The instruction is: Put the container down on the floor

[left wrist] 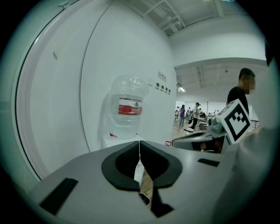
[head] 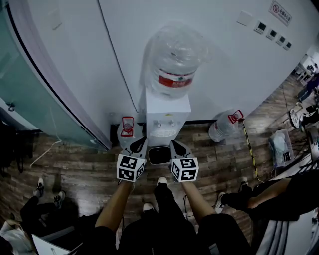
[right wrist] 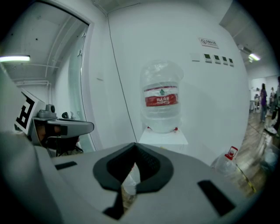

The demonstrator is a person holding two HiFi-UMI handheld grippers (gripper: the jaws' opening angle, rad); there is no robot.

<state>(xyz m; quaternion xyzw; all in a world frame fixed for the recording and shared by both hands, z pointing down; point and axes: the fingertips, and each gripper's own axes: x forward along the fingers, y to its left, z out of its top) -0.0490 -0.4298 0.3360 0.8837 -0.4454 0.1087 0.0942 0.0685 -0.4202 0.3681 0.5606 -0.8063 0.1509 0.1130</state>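
White wall (head: 75, 50) over wood floor (head: 75, 169). At upper centre, bottle (head: 174, 60) upright, neck down, atop dispenser (head: 167, 112); long axis vertical, ahead of and above both tools. Left gripper (head: 140, 144) and right gripper (head: 176, 146) closed on nothing, side by side just below dispenser front, about equally near. Red label (head: 175, 79) round bottle, print unreadable; likewise sign (head: 280, 12) at upper right. Spare bottles (head: 225, 125) on floor either side.
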